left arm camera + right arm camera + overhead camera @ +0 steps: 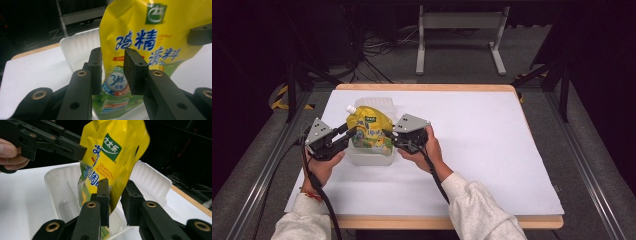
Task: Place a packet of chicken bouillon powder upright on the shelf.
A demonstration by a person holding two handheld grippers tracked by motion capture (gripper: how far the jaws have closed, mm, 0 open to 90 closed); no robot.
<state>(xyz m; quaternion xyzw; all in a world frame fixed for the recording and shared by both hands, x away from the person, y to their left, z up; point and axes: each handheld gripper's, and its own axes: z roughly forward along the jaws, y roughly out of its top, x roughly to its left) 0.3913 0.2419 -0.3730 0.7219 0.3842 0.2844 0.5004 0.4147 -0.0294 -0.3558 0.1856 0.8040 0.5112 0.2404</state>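
Pouch [368, 129] upright in tub [371, 156]; my left gripper [113, 72] and right gripper [115, 202] open around its edges; pouch base hidden.

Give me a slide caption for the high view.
Two hand-held grippers flank a yellow pouch standing in a white tub on the table.

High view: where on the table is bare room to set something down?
The white sheet is bare right of the right tongs, and toward the near edge. It is crowded around the white tub, with the yellow pouch and the left tongs.
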